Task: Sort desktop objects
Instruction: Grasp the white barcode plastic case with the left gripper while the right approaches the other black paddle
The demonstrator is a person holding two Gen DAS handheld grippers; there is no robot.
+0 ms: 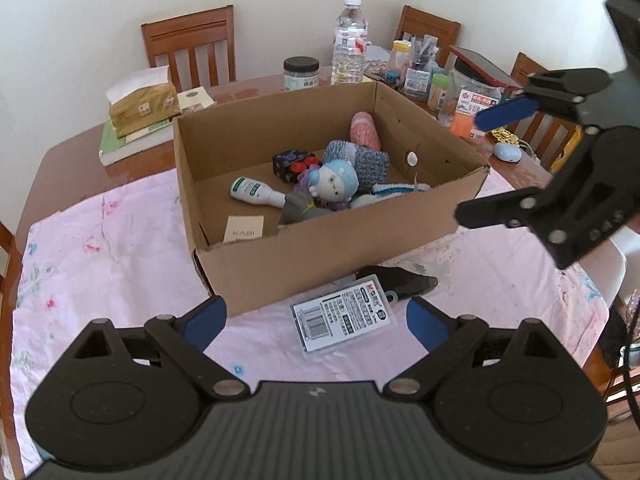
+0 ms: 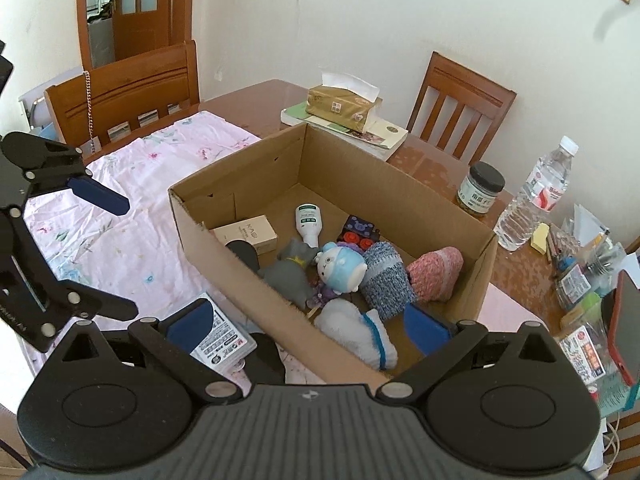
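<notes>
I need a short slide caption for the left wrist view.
Open left gripper above a labelled plastic case beside the cardboard box.

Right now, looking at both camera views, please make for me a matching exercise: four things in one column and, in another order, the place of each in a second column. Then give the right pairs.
Things:
1. white bottle
2. labelled plastic case
3. tissue box
4. water bottle

Places:
A. on the pink cloth, in front of the cardboard box
B. standing on the bare wood table behind the box
C. lying inside the box
D. on top of a green book

Right pairs: 1-C, 2-A, 3-D, 4-B.
</notes>
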